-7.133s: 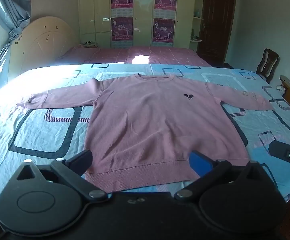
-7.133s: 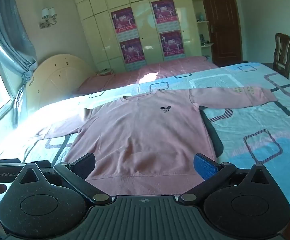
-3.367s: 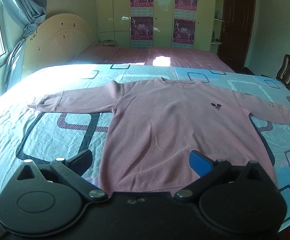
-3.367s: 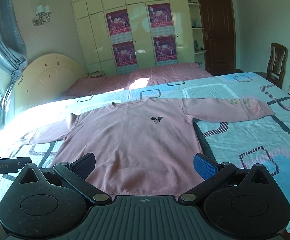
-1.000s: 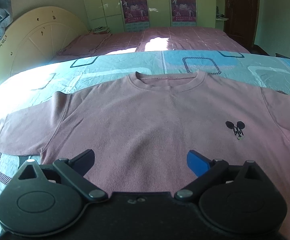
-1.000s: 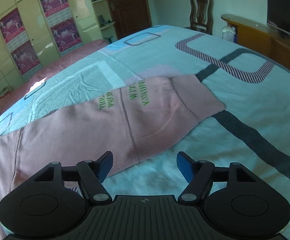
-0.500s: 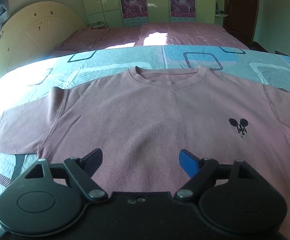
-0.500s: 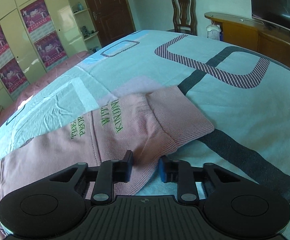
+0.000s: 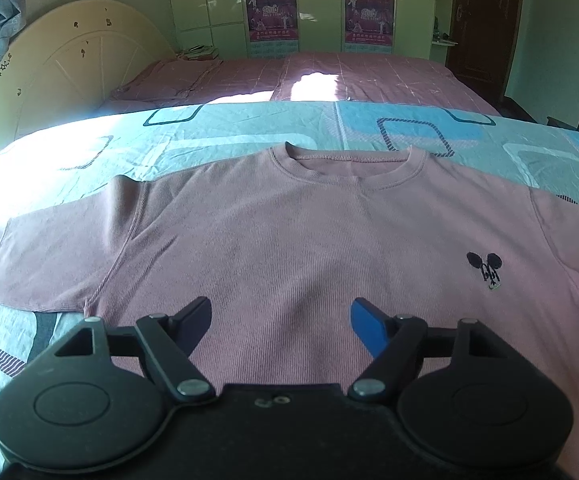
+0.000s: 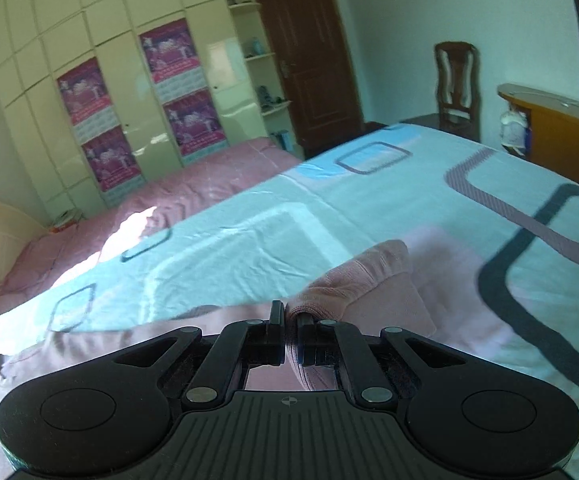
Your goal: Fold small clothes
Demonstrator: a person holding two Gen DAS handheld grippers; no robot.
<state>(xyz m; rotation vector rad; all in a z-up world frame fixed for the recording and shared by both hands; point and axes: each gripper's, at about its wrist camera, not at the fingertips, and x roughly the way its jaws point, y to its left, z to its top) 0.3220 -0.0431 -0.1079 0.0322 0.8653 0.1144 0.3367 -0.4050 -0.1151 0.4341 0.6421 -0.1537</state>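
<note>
Right claw (image 10: 289, 332) pinching sweater (image 9: 289, 240) cuff (image 10: 353, 280), bedspread (image 10: 249, 240) around

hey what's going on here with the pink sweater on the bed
A person with a gripper in each hand is starting to fold a pink sweater spread flat on a patterned bedspread. The right gripper is shut on the sleeve cuff, which is bunched and raised off the bed. The left gripper is open above the sweater's body, holding nothing.
</note>
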